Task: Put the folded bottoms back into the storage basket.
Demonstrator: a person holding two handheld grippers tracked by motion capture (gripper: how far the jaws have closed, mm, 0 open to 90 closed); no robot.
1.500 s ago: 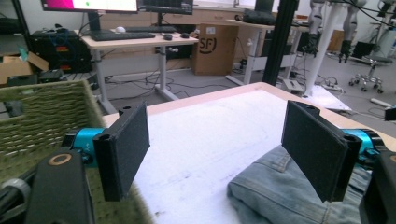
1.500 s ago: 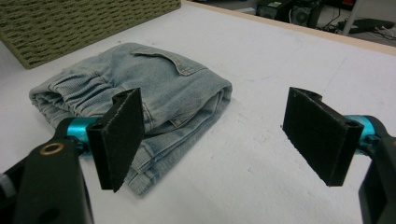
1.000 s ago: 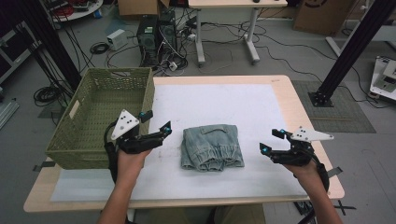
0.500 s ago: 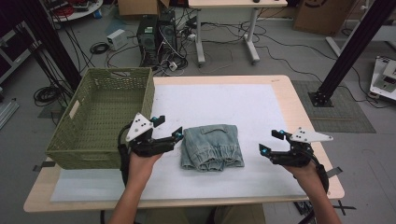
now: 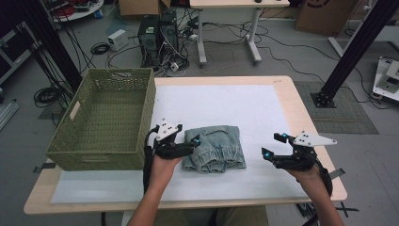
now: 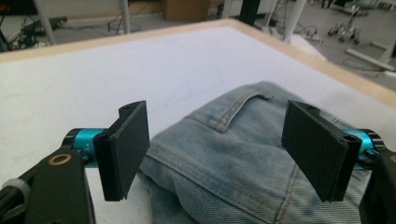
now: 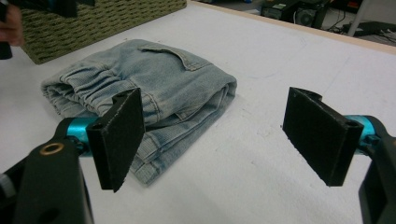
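— How far along does this look?

— Early, I'd judge. The folded jeans lie flat on the white sheet near the middle of the table, nothing lifted, and the green basket to their left is empty.

— Where are the grippers?

— The left gripper sits at the jeans' left edge, its jaws spread wide with the denim between and just under them, not clamped. The right gripper hovers well to the right of the jeans, jaws also apart, holding nothing.

— What's left?

— Probably closing on the cloth and carrying it to the basket.
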